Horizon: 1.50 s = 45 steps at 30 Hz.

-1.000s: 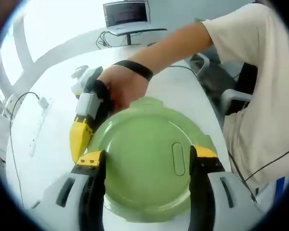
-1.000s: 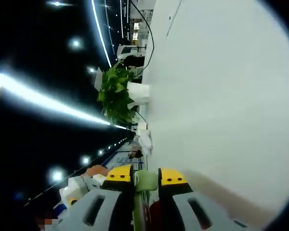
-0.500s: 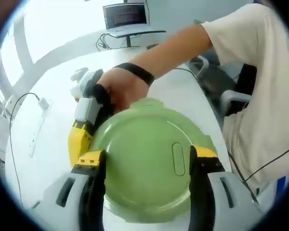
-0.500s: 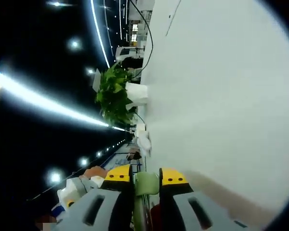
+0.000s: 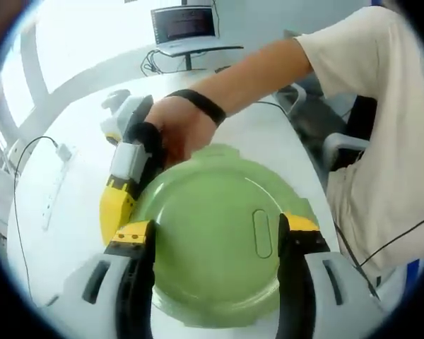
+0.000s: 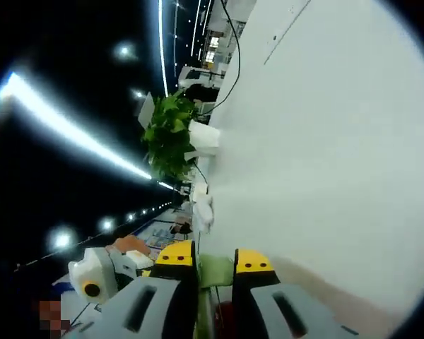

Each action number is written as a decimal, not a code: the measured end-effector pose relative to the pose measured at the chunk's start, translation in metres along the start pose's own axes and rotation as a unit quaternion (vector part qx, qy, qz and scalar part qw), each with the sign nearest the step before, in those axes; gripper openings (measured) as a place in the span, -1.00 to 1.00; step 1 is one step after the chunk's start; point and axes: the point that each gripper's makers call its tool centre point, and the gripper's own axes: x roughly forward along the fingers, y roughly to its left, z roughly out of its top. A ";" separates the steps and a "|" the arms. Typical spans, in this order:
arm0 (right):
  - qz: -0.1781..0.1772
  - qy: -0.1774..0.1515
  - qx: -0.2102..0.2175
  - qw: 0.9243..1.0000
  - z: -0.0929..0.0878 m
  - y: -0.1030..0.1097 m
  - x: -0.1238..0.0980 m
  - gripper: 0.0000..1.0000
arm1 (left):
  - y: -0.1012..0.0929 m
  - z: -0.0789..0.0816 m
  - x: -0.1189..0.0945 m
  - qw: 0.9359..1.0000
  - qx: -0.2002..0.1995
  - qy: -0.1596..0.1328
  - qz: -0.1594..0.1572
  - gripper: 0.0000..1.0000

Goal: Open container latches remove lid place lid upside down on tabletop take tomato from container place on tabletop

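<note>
Since half a second ago your right view has rolled a little and the potted plant (image 6: 171, 135) has slid within it, which is your hand turning, not the plant; in the left gripper view almost nothing has shifted.

You are early in the task. The green lid (image 5: 215, 236) is still seated on the container, so it has not been lifted, turned over or set down, and the tomato has not been taken out. Your right gripper (image 6: 215, 260) has its jaws clamped on a green latch tab (image 6: 215, 270) at the container's edge, with something red just below them that is too small to name. In the left gripper view that right gripper (image 5: 120, 201) sits at the lid's far-left rim, held in your hand (image 5: 180, 131). Your left gripper (image 5: 215, 236) has its jaws apart, one at each side of the lid; whether they press on it I cannot tell. Whether any latch is already open I cannot tell either.

The container rests on the white desk (image 5: 71, 212). No brand, label or writing can be read; the monitor (image 5: 185, 21) is too blurred.
</note>
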 end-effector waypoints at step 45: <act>-0.029 -0.156 -0.112 0.981 0.039 0.037 -0.059 -0.77 | -0.006 0.003 0.001 1.000 0.004 -0.001 -0.003 0.24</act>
